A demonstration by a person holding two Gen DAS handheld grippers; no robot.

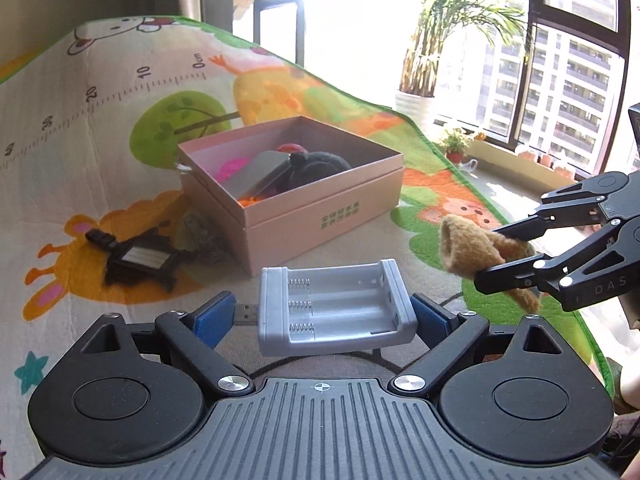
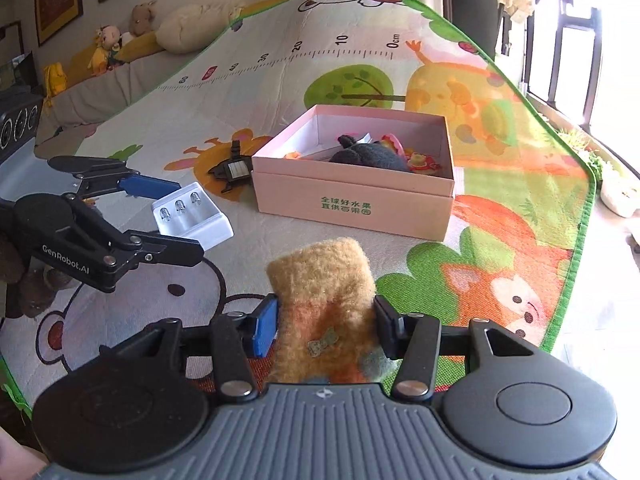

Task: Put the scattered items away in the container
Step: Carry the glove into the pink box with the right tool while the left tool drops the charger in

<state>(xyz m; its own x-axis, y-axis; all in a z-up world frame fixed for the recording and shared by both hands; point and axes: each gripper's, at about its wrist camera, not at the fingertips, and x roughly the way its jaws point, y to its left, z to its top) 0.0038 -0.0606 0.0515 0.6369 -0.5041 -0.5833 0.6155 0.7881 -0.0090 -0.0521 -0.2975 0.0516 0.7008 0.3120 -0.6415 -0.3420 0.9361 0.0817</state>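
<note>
**Both hand-held grippers carry an item in front of the pink box**

The left hand-held gripper (image 1: 334, 316) has its two blue-padded fingers closed against the short ends of a grey battery holder (image 1: 334, 310). The holder faces up, showing three empty slots with coil springs, and a small USB plug sticks out of its left end. It is raised above a cartoon-printed play mat (image 1: 100, 120).

To the right, the right hand-held gripper (image 2: 324, 326) pinches a fuzzy tan pouch (image 2: 324, 292) between its fingers. The pouch stands upright, with a small bow-shaped charm on its front.

Beyond both sits an open pink cardboard box (image 1: 320, 216) with green printing on its front wall. Inside it lie a dark plush toy (image 1: 316, 170), a grey flat object, and pink and orange items.

On the mat just left of the box rests a black device (image 1: 140, 260) with a pale ribbed panel on top. A potted palm (image 1: 424, 60) stands by a bright window.
</note>
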